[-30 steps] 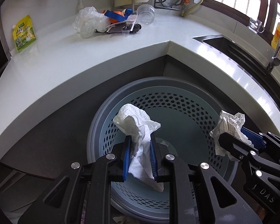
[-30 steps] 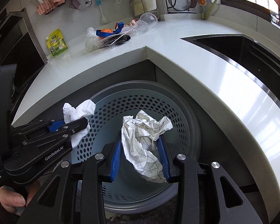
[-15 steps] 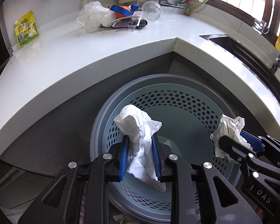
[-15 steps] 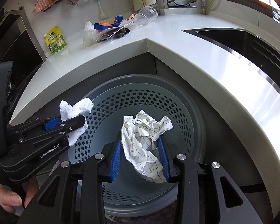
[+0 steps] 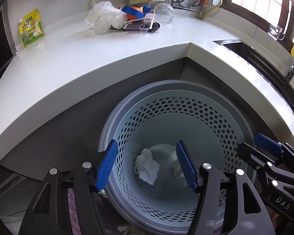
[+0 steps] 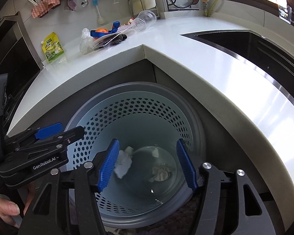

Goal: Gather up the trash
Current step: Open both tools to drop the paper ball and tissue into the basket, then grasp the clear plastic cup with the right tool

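Observation:
A grey perforated waste basket (image 5: 186,90) (image 6: 198,125) stands on the floor below the counter corner. On its bottom lie a white crumpled tissue (image 5: 147,166) (image 6: 123,162) and a crumpled checked paper (image 5: 176,169) (image 6: 160,173). Over the basket my left gripper (image 5: 147,166) hangs with its jaws opening and nothing between the blue pads. My right gripper (image 6: 147,165) is beside it, jaws also opening, nothing held. Each gripper shows at the edge of the other's view: the right gripper (image 5: 268,152), the left gripper (image 6: 49,135).
On the white counter (image 5: 68,62) (image 6: 186,45) lies more litter: a clear plastic bag (image 5: 103,17), a blue strap with orange peel (image 5: 136,11), a clear cup (image 5: 164,15) (image 6: 145,20), a green pouch (image 5: 31,30) (image 6: 53,48). A sink (image 6: 254,45) is at the right. A person's hand (image 6: 7,209) holds the left gripper.
Both grippers have opened. The white tissue and the checked paper have dropped out of them and now lie on the basket's bottom. The hands stayed in place.

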Motion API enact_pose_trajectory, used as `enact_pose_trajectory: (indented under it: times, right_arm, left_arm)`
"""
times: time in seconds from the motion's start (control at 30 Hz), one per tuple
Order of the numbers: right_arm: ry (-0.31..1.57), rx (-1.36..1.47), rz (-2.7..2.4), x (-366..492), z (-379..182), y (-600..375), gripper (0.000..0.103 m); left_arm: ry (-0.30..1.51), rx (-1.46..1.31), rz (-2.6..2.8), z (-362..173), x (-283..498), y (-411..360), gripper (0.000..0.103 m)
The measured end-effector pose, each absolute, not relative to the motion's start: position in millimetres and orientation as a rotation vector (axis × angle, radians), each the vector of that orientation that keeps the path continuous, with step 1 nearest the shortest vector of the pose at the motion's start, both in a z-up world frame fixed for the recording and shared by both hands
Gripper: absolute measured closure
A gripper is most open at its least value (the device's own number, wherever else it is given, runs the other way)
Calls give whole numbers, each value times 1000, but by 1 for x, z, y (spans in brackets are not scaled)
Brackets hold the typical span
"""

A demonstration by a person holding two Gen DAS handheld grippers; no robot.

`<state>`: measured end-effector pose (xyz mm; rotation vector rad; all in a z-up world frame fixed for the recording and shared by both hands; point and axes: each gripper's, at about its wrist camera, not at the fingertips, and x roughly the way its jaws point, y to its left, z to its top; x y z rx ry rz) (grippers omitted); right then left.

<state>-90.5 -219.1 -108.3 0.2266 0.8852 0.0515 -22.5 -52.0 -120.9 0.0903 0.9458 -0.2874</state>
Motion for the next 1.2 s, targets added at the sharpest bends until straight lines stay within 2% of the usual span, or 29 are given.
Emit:
enact_pose_trajectory:
  times: [0.13, 0.73, 1.2]
  right_arm:
    - [886, 227, 52, -91, -108, -219, 44]
    - [869, 229, 48, -89, -106, -222, 41]
    - [801, 224, 57, -60, -80, -229, 37]
  left_arm:
    - [946, 90, -283, -122, -22, -51, 40]
    - [877, 68, -232, -110, -23, -36, 11]
    - [641, 102, -144, -51, -11, -17, 7]
